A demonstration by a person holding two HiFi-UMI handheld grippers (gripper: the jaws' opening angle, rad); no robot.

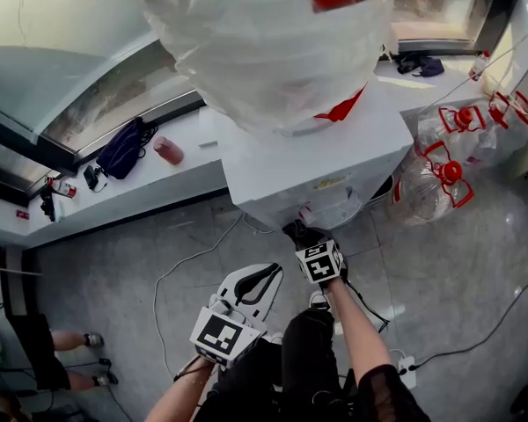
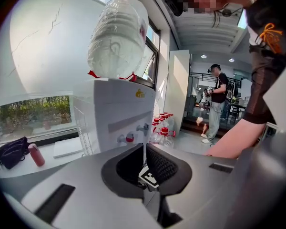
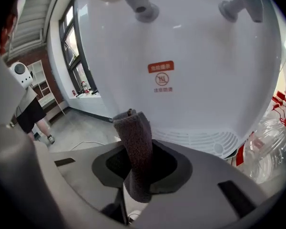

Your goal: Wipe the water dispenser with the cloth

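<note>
right gripper [image 3: 139, 168] clamps the cloth [image 3: 135, 137] close to the water dispenser [image 3: 190, 46]; left gripper [image 2: 144, 157] closed, empty.

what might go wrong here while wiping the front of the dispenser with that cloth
1. The taps hang right above the cloth held in the right gripper; an upward swipe might knock one and release water.
2. A cable trails across the floor in front of the water dispenser; a step sideways could snag it, and spilled water would land near it.
</note>
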